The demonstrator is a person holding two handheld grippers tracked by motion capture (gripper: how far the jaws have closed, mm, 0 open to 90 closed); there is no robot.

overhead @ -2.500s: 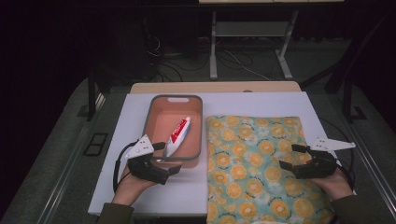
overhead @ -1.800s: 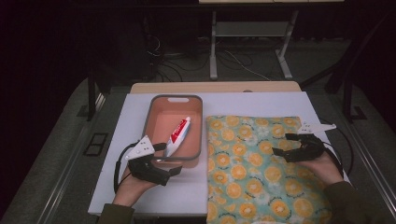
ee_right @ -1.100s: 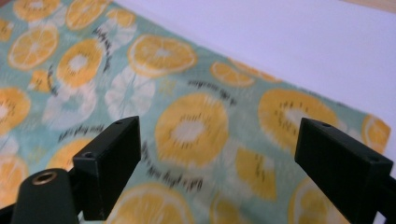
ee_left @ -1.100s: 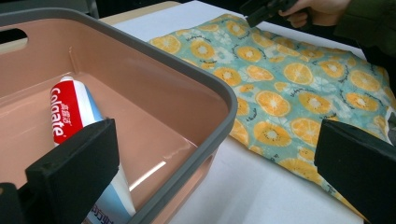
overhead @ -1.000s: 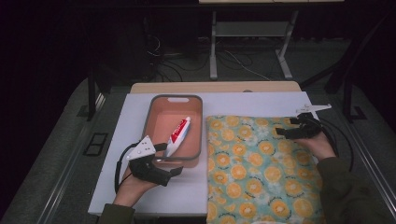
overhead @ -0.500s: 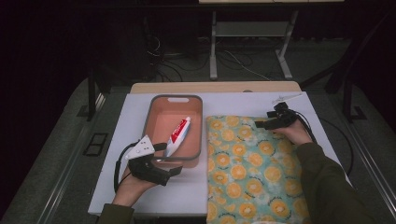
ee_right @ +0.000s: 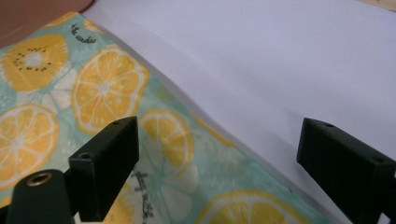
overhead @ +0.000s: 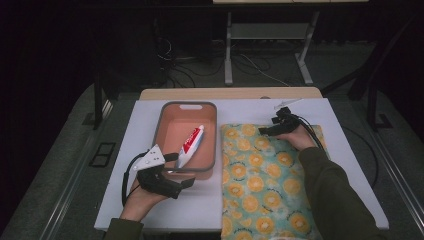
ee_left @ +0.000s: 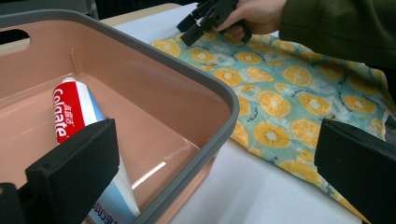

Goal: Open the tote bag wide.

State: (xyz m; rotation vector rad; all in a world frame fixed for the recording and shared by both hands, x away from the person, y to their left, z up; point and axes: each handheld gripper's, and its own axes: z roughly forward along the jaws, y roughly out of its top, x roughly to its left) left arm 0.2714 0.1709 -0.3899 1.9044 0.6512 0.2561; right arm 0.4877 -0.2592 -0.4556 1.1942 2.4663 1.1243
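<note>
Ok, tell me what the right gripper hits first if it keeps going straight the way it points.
Likely the far edge of the fruit-print cloth. The right gripper has open jaws straddling that edge, one over the cloth, one over the white table. Beyond lies a corner of the pink tub, though depth is unclear.

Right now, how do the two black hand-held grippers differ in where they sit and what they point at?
The left gripper sits at the near corner of the pink tub with a grey rim, jaws straddling its edge. The right gripper reaches over the far edge of the citrus-print cloth, one jaw above cloth, one above the white table. Both are open and empty.
</note>
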